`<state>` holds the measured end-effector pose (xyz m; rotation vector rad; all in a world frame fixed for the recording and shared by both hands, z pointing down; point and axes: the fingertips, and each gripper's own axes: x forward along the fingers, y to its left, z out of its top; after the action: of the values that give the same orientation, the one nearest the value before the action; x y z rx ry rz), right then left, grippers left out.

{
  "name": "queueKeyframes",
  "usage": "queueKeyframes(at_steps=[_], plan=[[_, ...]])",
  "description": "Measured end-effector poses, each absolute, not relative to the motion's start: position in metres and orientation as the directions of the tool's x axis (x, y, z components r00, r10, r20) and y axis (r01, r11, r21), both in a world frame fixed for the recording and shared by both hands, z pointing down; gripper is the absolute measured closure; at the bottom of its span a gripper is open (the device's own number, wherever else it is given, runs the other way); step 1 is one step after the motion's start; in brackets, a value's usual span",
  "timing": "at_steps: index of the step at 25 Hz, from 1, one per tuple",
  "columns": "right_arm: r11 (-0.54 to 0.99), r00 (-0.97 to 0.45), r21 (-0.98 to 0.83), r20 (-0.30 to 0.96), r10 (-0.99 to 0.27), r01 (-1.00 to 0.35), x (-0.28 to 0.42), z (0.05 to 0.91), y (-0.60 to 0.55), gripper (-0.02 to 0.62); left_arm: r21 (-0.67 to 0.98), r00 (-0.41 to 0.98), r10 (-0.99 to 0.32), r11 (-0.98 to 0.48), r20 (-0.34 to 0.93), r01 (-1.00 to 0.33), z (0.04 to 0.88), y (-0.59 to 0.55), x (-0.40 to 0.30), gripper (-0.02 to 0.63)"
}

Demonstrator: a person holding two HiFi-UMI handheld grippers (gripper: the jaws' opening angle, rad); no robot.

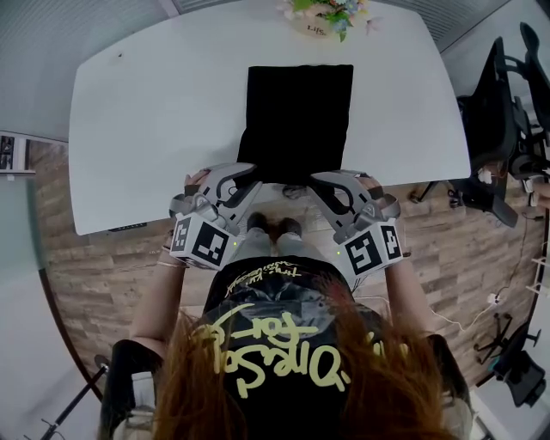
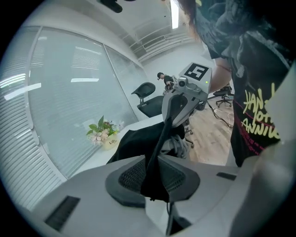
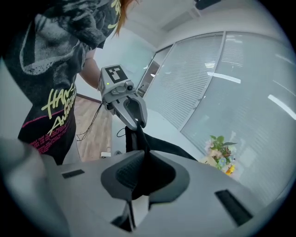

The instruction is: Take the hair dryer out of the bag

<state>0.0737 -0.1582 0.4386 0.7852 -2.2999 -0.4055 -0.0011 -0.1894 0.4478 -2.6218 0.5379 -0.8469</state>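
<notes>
So the left gripper [image 2: 152, 162] is nearly closed, pads clamped on a fold of the flat black fabric bag [image 1: 299, 120] at its near left corner. The right gripper [image 3: 144, 159] pinches the near right corner the same way. A grey bundle [image 2: 178, 144] sits in the bag's mouth, can't swear it's the hair dryer. The bag lies on the white rounded table [image 1: 155, 129].

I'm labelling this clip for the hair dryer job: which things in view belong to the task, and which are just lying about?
Part of the job: black bag, pinched at its near edge by the left gripper and right gripper; grey item in its mouth, possibly the hair dryer.

Just lying about: flower pot, office chair. The white table only bears the bag.
</notes>
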Motion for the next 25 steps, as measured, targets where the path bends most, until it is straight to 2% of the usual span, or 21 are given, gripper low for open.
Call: queueKeyframes(at_steps=[9,14,20,25], plan=[[0.724,-0.589,0.531,0.438,-0.679,-0.440,0.097,0.420,-0.196,0.566,-0.434,0.705,-0.564,-0.814,0.430,-0.387,0.428,-0.227,0.021,0.563],[0.704,-0.577,0.548,0.422,-0.699,-0.452,0.110,0.415,-0.216,0.566,-0.455,0.677,-0.602,-0.788,0.423,-0.416,0.425,-0.250,0.037,0.574],[0.670,-0.562,0.570,0.390,-0.730,-0.475,0.126,0.420,-0.238,0.566,-0.461,0.677,-0.600,-0.788,0.426,-0.409,0.422,-0.271,0.051,0.575],[0.637,-0.491,0.511,0.406,-0.770,-0.577,0.139,0.439,-0.261,0.566,-0.410,0.708,-0.553,-0.825,0.440,-0.389,0.437,-0.292,0.062,0.577]])
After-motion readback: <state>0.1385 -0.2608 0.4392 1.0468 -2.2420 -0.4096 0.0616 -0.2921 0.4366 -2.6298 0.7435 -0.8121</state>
